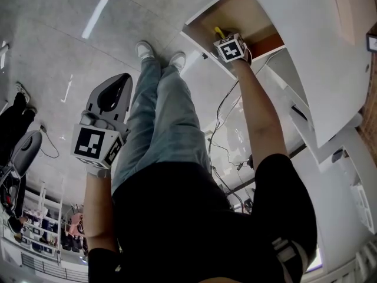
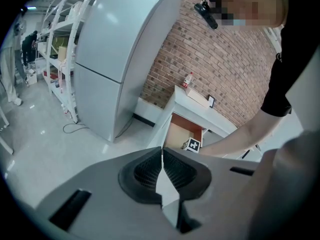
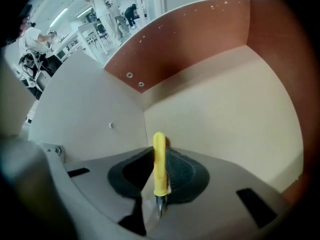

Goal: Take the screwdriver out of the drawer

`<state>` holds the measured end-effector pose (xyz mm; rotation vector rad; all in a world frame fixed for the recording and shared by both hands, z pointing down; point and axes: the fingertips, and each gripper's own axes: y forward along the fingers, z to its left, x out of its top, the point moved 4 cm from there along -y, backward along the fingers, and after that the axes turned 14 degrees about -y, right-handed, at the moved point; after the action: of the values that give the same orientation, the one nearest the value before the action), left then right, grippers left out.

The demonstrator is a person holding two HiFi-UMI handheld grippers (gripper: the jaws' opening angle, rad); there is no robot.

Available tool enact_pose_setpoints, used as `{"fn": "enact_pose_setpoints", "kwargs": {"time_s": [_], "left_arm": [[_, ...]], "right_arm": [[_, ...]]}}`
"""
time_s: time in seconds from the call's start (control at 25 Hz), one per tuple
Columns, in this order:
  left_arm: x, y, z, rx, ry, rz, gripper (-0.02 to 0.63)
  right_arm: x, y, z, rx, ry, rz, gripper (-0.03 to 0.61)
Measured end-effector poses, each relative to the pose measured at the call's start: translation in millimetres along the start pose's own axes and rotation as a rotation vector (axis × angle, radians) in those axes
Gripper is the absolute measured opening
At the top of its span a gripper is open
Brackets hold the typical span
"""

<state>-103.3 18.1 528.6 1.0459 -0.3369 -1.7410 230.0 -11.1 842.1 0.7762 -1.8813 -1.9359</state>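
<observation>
A small yellow-handled screwdriver (image 3: 159,159) stands clamped between the dark pads of my right gripper (image 3: 160,176), handle pointing away and metal tip towards the camera. The gripper is shut on it inside the open drawer (image 3: 230,114), over the drawer's pale bottom. In the head view the right gripper (image 1: 222,37) reaches into the drawer (image 1: 235,13), and a bit of the yellow screwdriver (image 1: 218,32) shows past the marker cube. My left gripper (image 1: 118,82) hangs at the person's side, far from the drawer. Its jaws (image 2: 161,156) meet with nothing between them.
The drawer belongs to a white cabinet (image 1: 306,58) against a brick wall (image 2: 225,64). Black cables (image 1: 227,105) trail over the glossy floor beside it. A tall grey cabinet (image 2: 120,59) and metal shelving (image 2: 55,44) stand to the left. The person's legs (image 1: 159,111) fill the middle.
</observation>
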Motion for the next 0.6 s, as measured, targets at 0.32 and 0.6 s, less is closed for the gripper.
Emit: {"fn": "enact_pose_setpoints", "kwargs": {"time_s": [0.32, 0.6], "left_arm": [[16, -11, -16, -0.009, 0.039, -0.045, 0.006], [35, -31, -28, 0.006, 0.080, -0.105, 0.006]], "right_arm": [[30, -56, -8, -0.057, 0.016, -0.089, 0.077], [74, -124, -7, -0.103, 0.023, -0.199, 0.077]]}}
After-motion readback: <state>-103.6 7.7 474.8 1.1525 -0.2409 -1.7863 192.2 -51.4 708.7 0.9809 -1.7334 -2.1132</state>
